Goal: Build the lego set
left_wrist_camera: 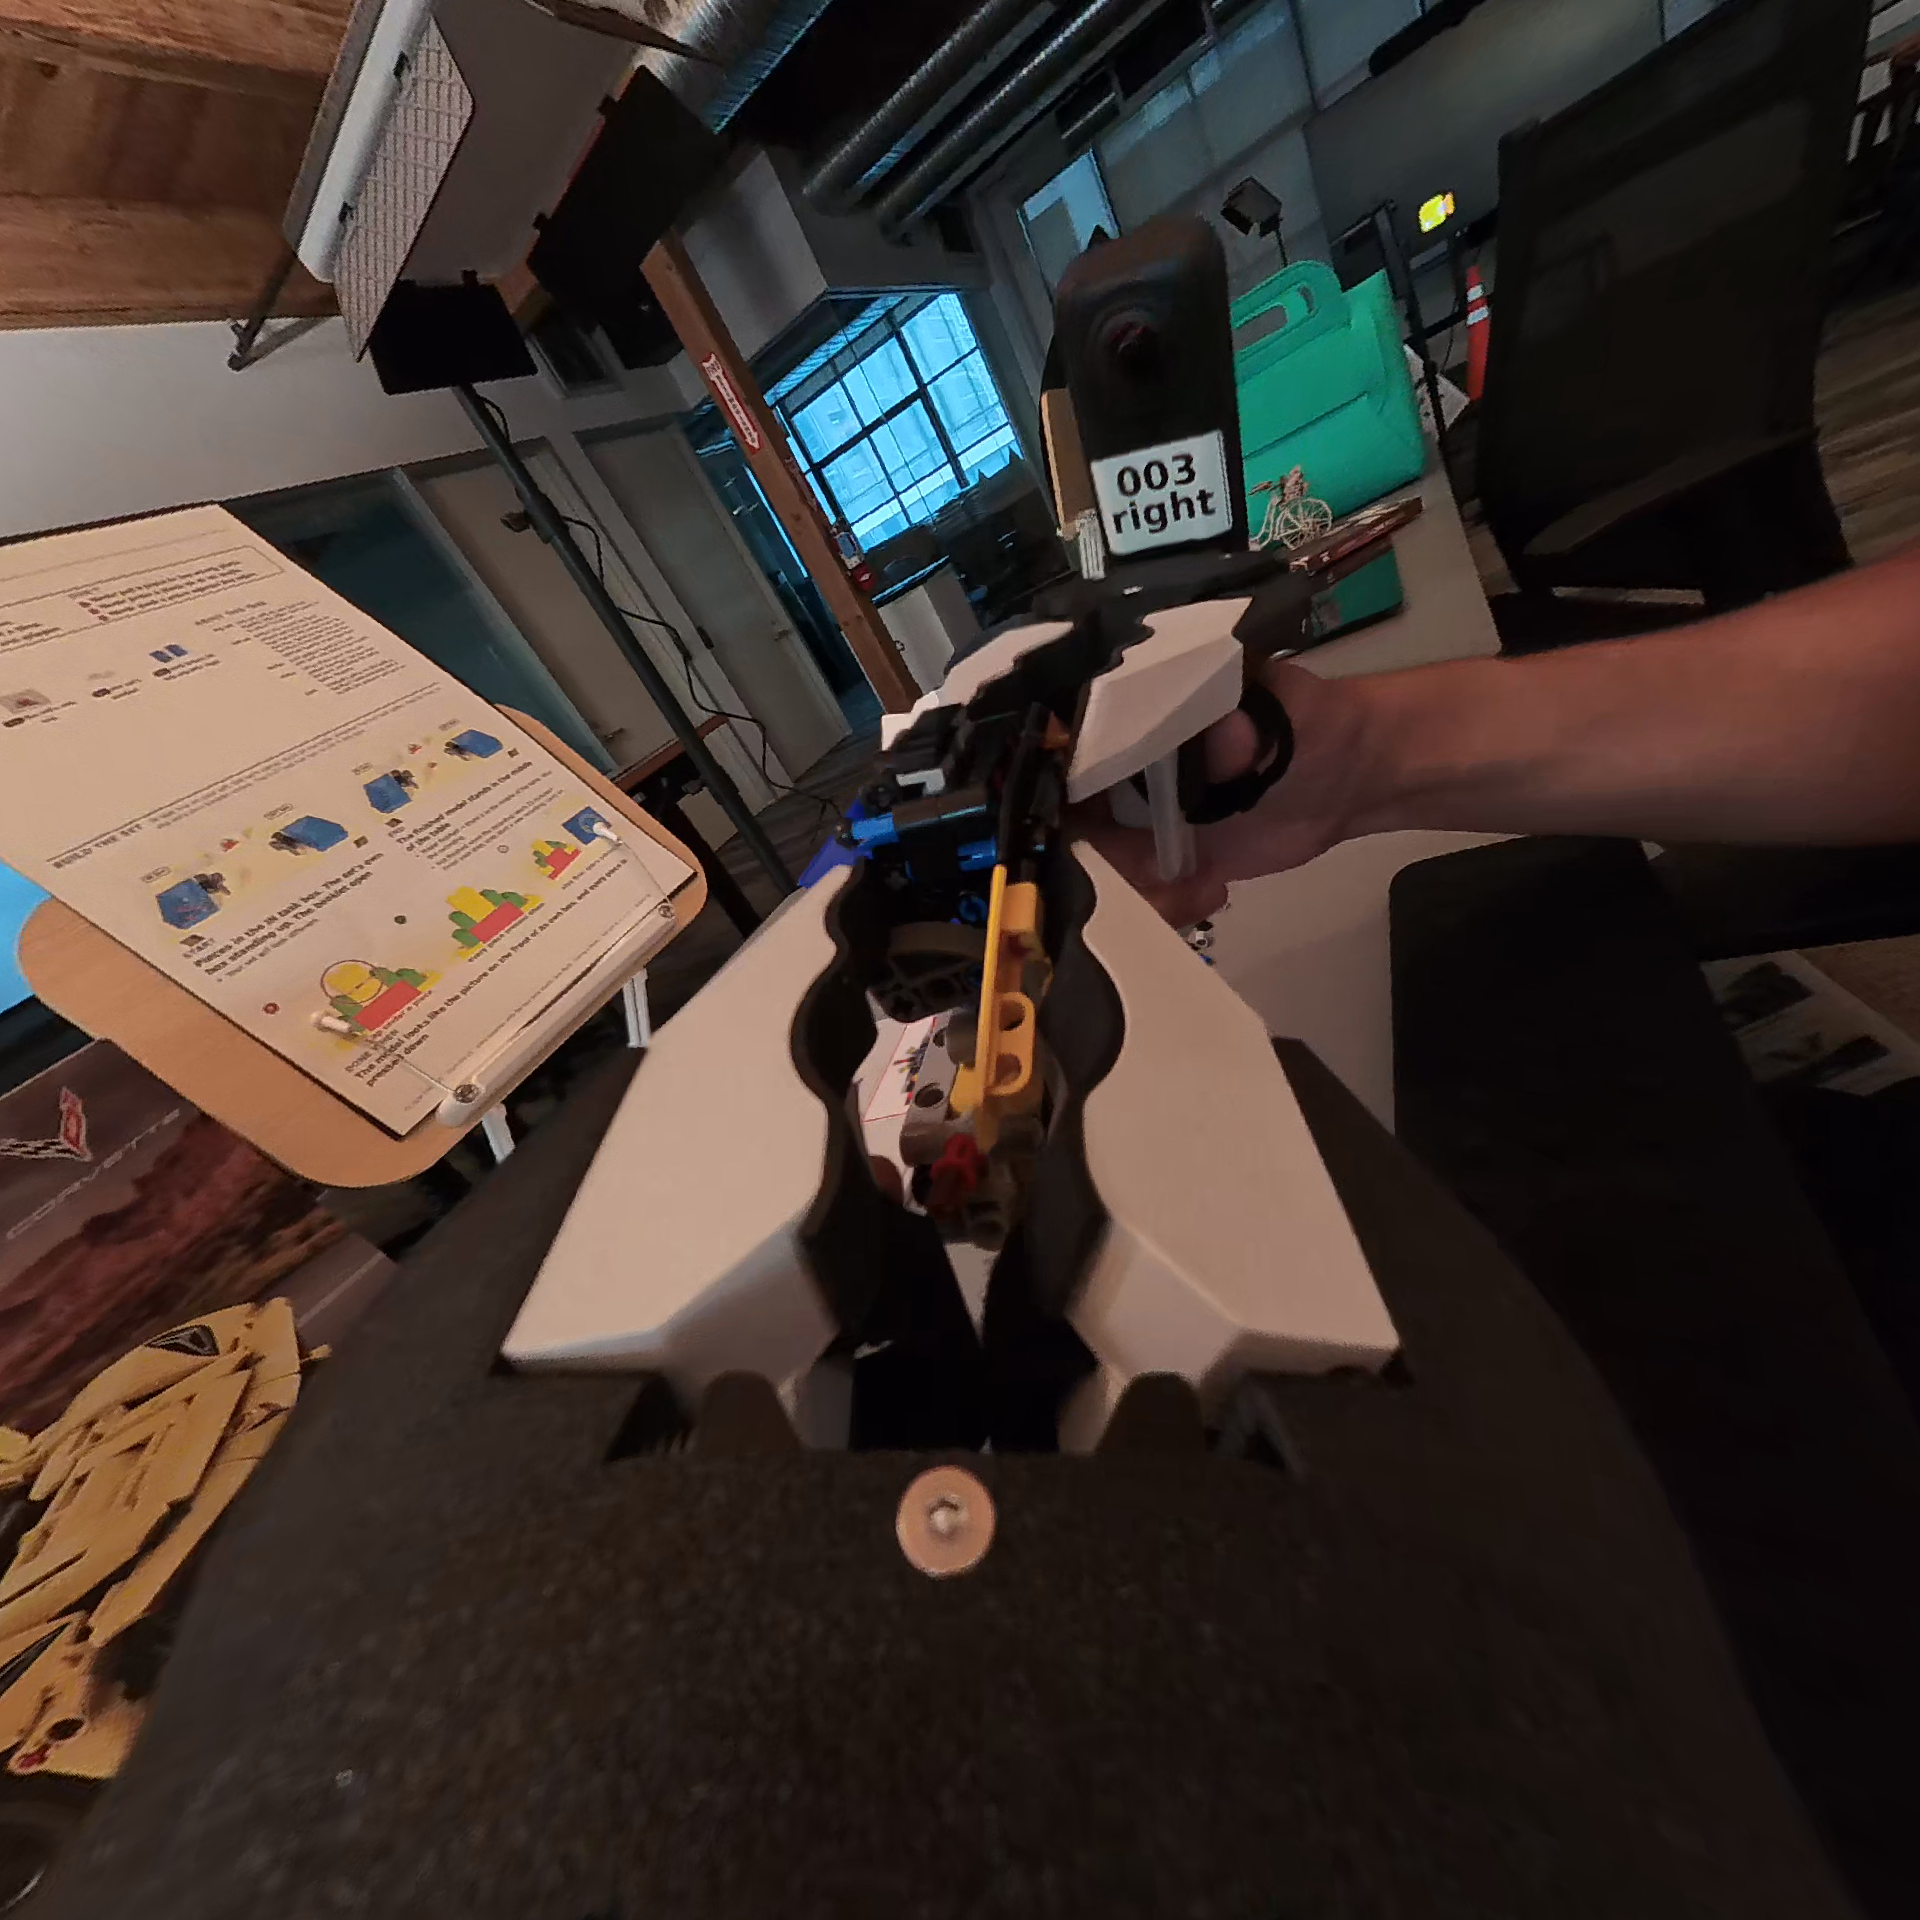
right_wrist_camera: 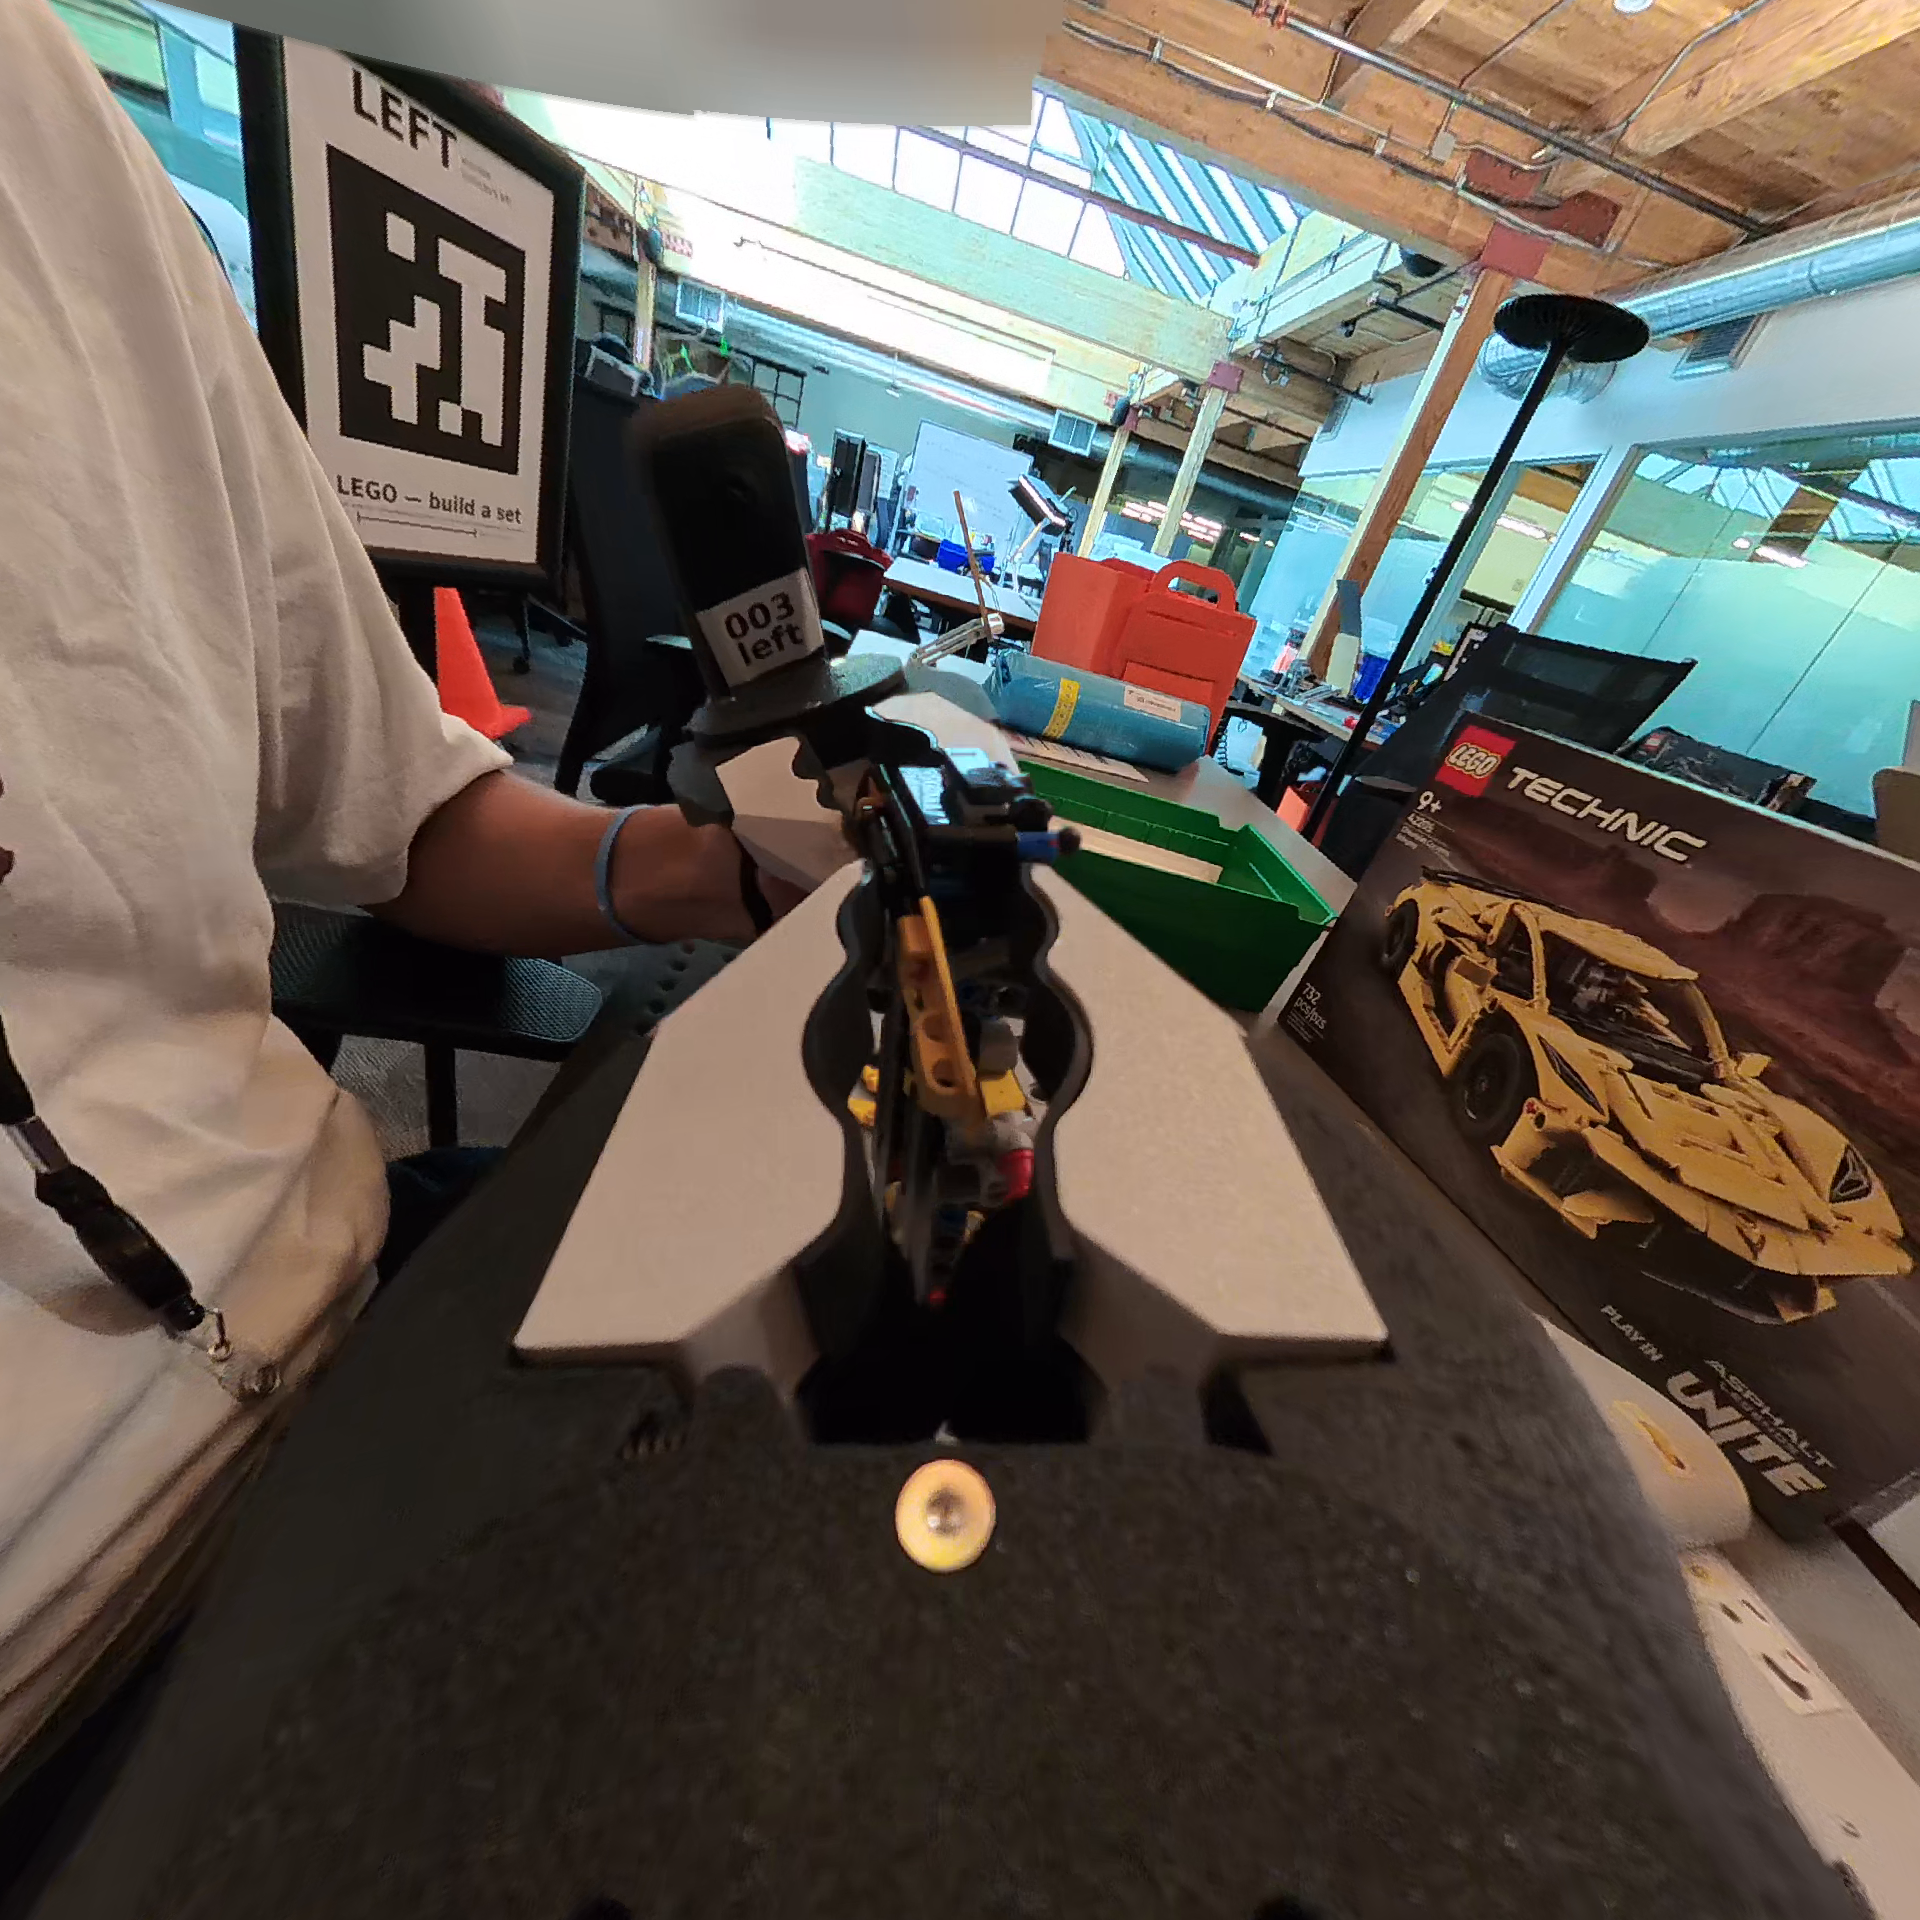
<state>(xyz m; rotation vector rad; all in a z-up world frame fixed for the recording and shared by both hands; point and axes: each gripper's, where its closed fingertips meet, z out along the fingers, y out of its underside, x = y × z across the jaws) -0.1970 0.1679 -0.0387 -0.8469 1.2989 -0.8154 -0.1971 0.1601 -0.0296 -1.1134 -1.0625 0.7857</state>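
Note:
A partly built Lego assembly (left_wrist_camera: 1003, 997) of black, blue, grey and red parts with a yellow beam is held in the air between both grippers. My left gripper (left_wrist_camera: 961, 904) is shut on its near end, with the yellow beam running up between the fingers. My right gripper (left_wrist_camera: 997, 717) faces it and grips the far black and blue end. In the right wrist view my right gripper (right_wrist_camera: 951, 904) is shut on the assembly (right_wrist_camera: 935, 1018), and the left gripper (right_wrist_camera: 883, 758) clamps the opposite end. The fingers hide much of the model.
An instruction sheet on a wooden stand (left_wrist_camera: 312, 831) is at the left. The set's box with a yellow car picture (right_wrist_camera: 1621, 1039) stands at the right, beside a green bin (right_wrist_camera: 1195, 883). A white power strip (right_wrist_camera: 1766, 1662) lies on the table. The person's arm (left_wrist_camera: 1558, 717) reaches in. The tips of both grippers are at nearly the same place.

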